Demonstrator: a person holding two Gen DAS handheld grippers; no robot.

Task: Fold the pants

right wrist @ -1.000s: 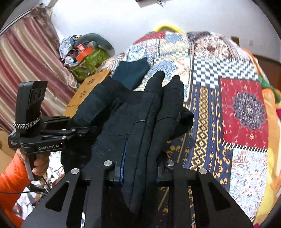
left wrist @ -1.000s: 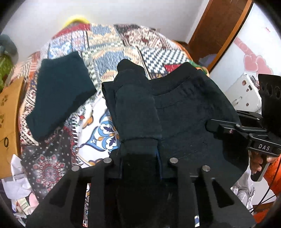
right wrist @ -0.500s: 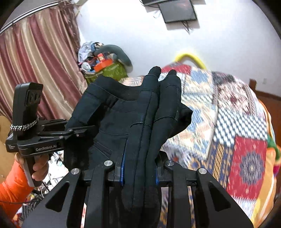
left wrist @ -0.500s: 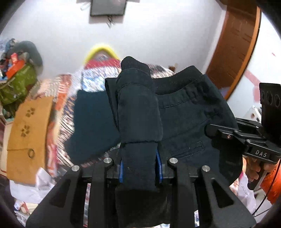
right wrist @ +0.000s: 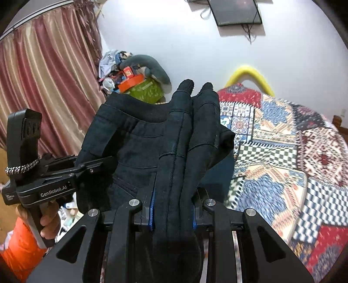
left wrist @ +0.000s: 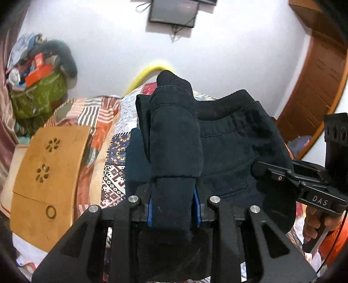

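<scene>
Left wrist view, nearest first: the left gripper (left wrist: 173,209) is clamped on a thick fold of the dark pants (left wrist: 235,156), the cloth bunched between its blue pads and rising forward past the fingertips like a stubby roll. That gripped roll runs straight away from the camera, its blunt end pointing at the far wall. The rest of the garment spreads to the right, with the ribbed waistband along its far edge running crosswise between the two tools; a back pocket seam shows lower down. At the right edge the right gripper (left wrist: 271,172) bites the other side of the pants, a hand (left wrist: 315,219) around its handle. The pants are held up in the air above the patchwork bedspread (left wrist: 113,176), not lying on it. A second dark folded garment (left wrist: 136,161) lies on the bedspread just behind the roll. Left of the bed is a tan board (left wrist: 50,174) with paw-shaped cutouts, then a green bag (left wrist: 39,95) piled with clutter. Farthest off, a screen (left wrist: 174,10) hangs on the white wall and a wooden door (left wrist: 313,87) stands at the right.

Right wrist view: the right gripper (right wrist: 173,209) likewise squeezes a doubled fold, two ridges pointing forward and up, while the left gripper (right wrist: 95,167) holds the waistband end at the left, in front of a pink curtain (right wrist: 47,87).
</scene>
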